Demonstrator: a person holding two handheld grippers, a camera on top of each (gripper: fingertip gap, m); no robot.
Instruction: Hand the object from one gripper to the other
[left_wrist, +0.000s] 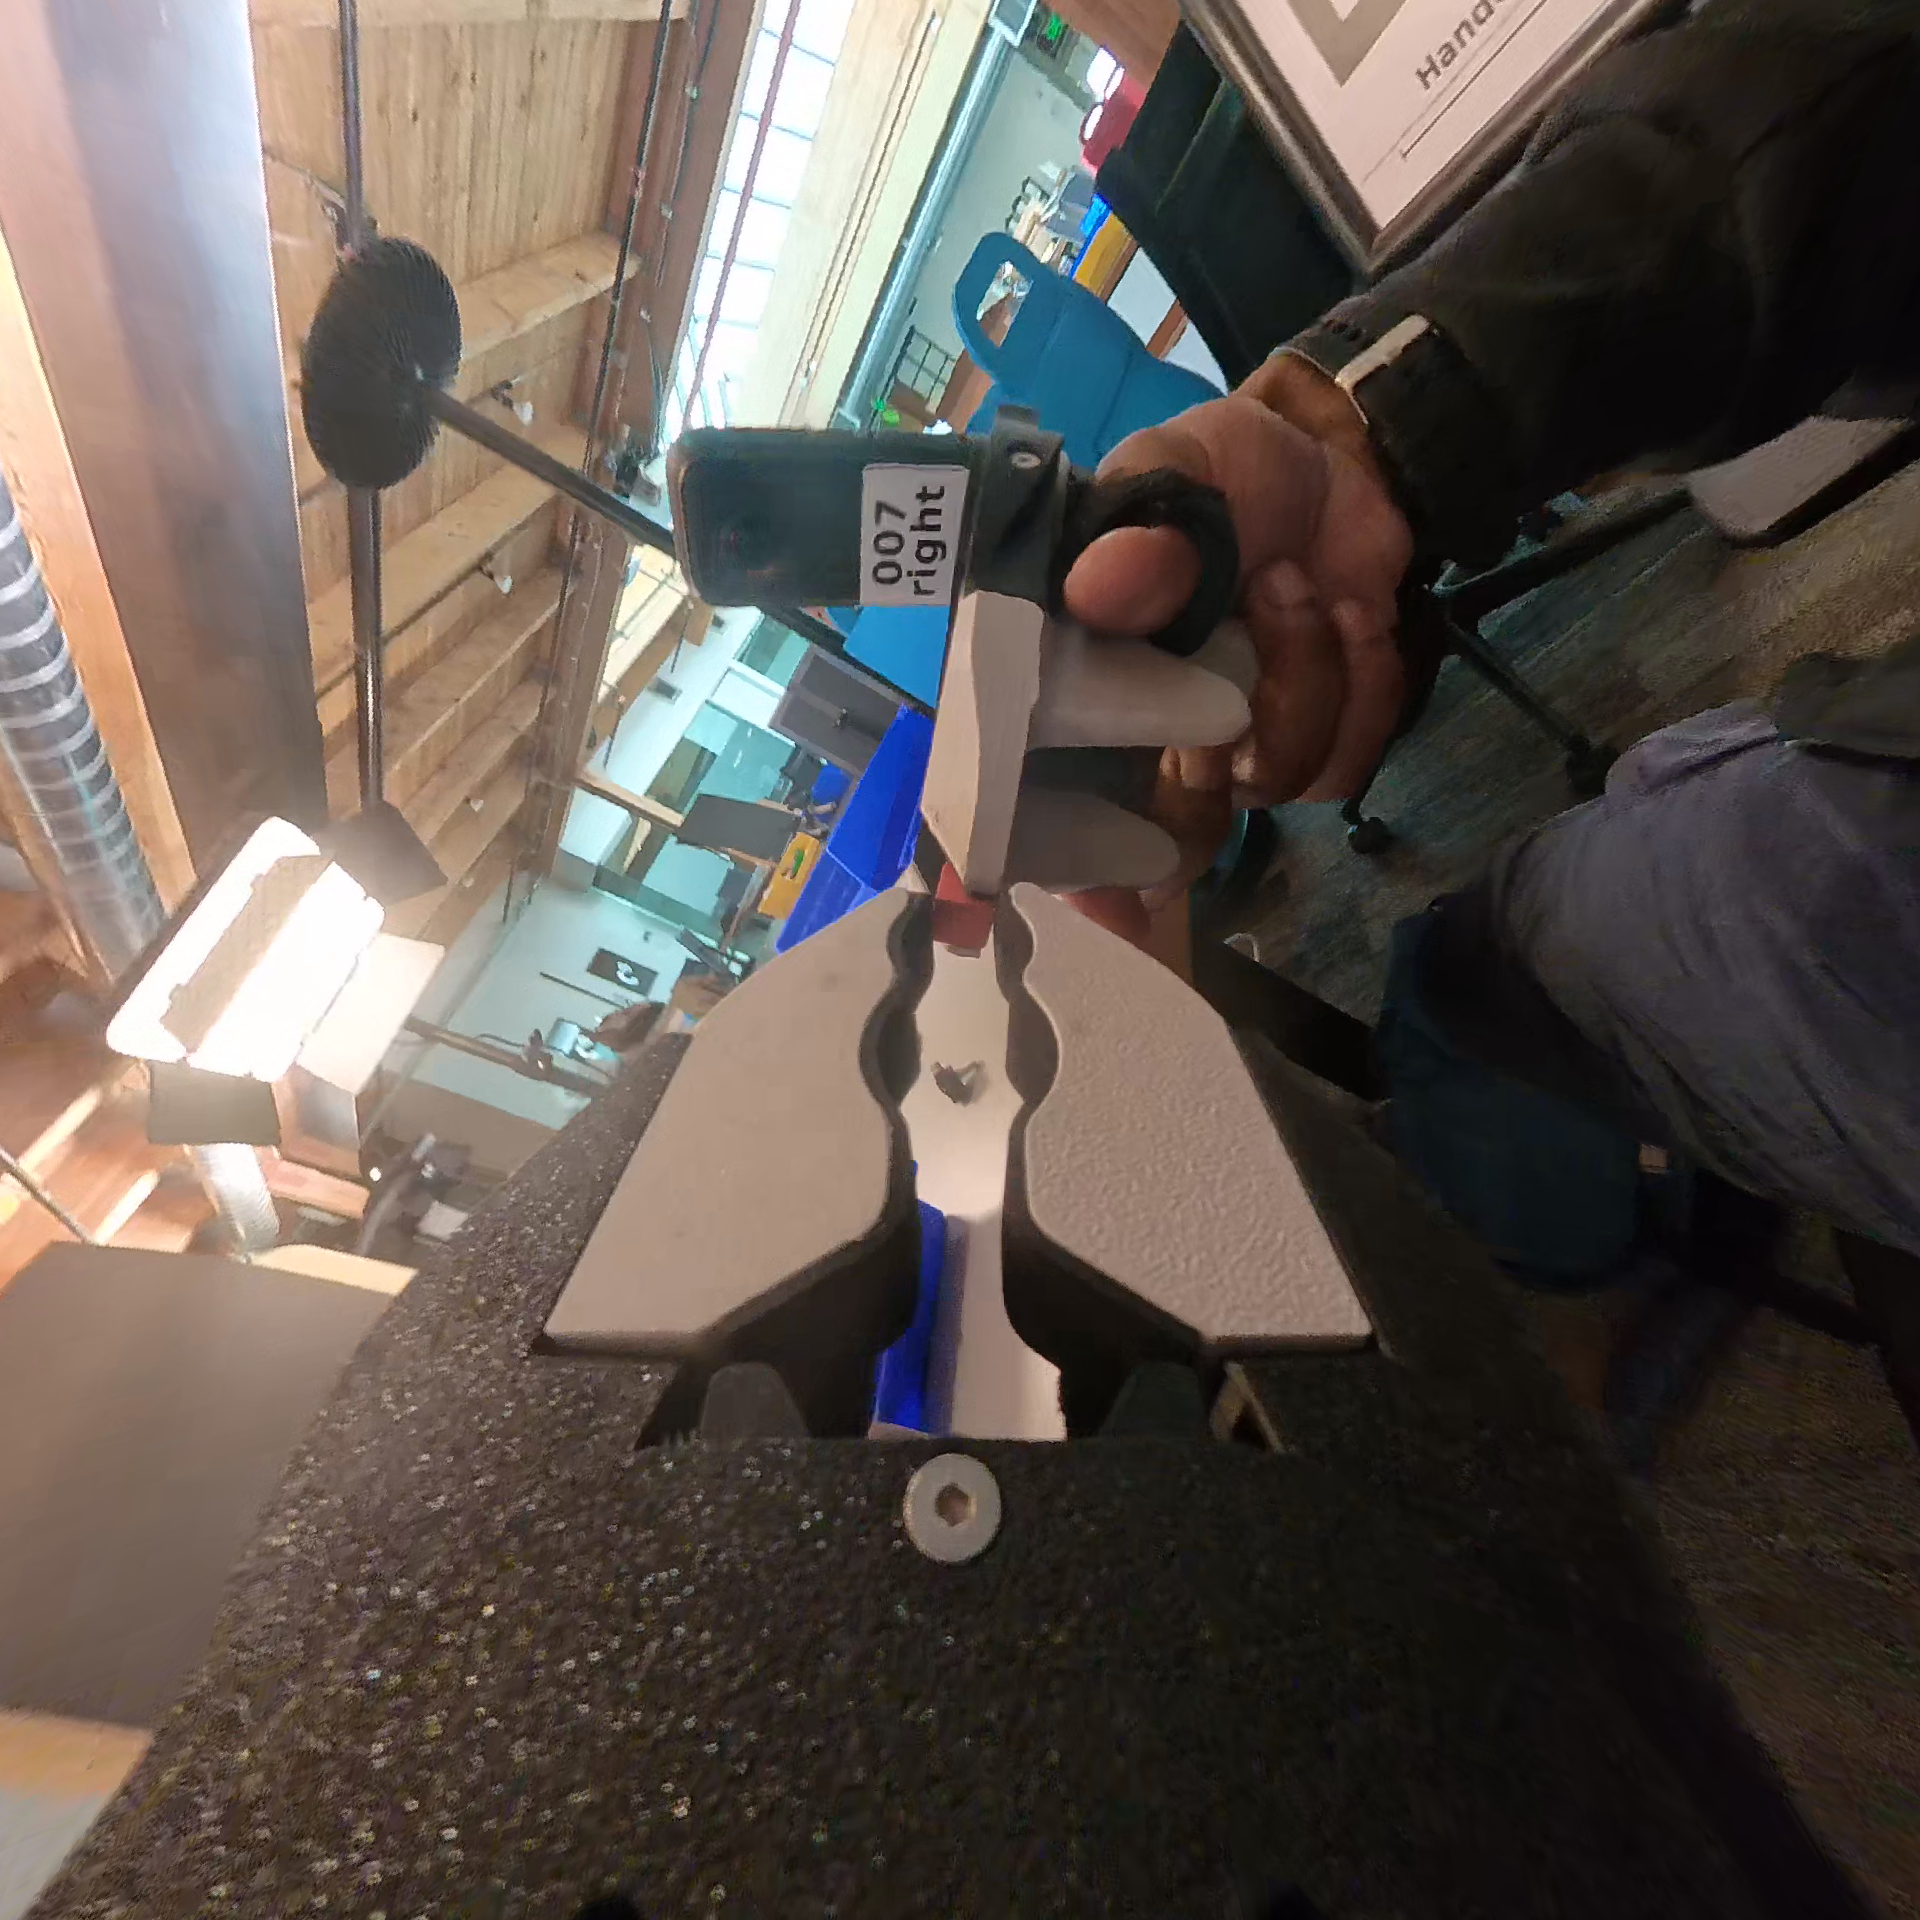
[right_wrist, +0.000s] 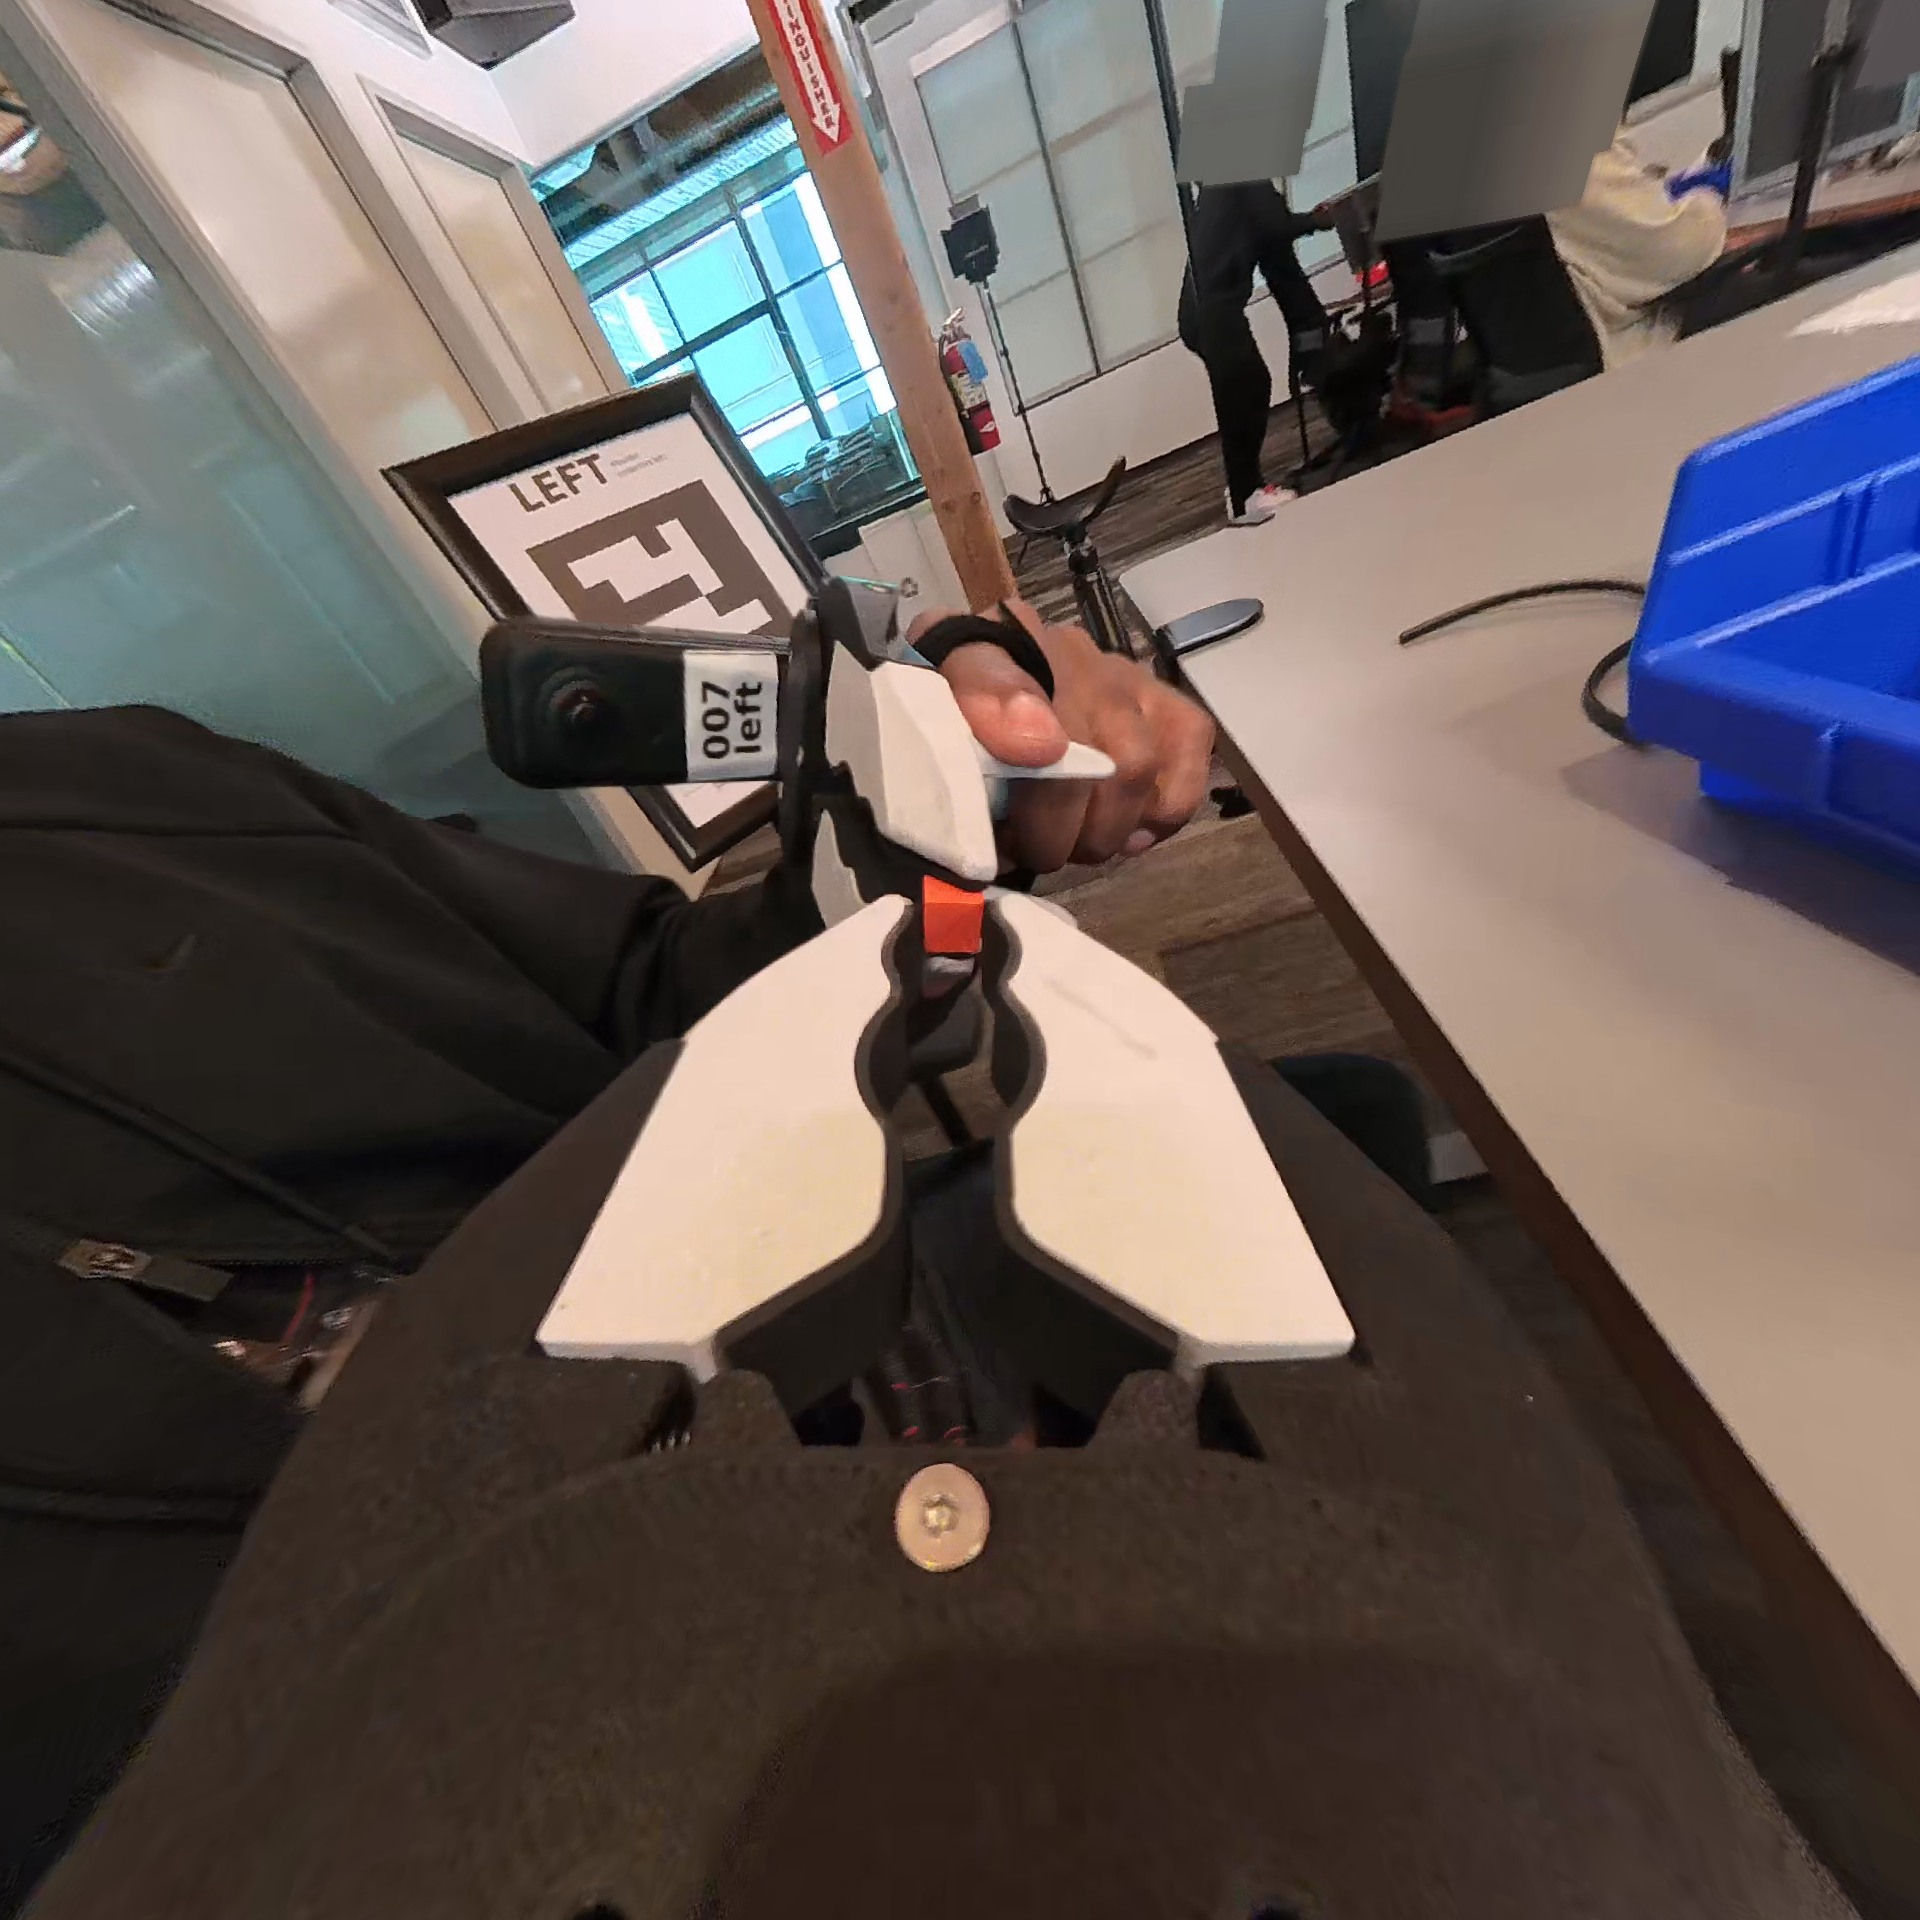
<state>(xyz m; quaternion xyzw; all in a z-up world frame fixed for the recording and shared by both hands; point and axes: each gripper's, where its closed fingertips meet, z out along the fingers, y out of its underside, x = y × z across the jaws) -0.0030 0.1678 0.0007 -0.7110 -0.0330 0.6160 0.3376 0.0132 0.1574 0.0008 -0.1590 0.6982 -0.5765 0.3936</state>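
A small orange-red block (right_wrist: 954, 923) sits between the white fingertips of my right gripper (right_wrist: 951, 914), held in the air beside the table. My left gripper (right_wrist: 982, 873) comes in from above, held by a hand, and its tips meet the top of the block. In the left wrist view the same block (left_wrist: 956, 928) shows between the tips of my left gripper (left_wrist: 958, 914), with my right gripper (left_wrist: 977, 883) reaching down onto it, turned crosswise. Both pairs of jaws stand narrow against the block. Most of the block is hidden by the fingers.
A grey table (right_wrist: 1558, 935) lies to the right, with a blue bin (right_wrist: 1787, 623) and a black cable (right_wrist: 1507, 603) on it. A framed marker sign (right_wrist: 623, 561) leans behind. People stand at the back. The person's knee (left_wrist: 1714, 935) is close by.
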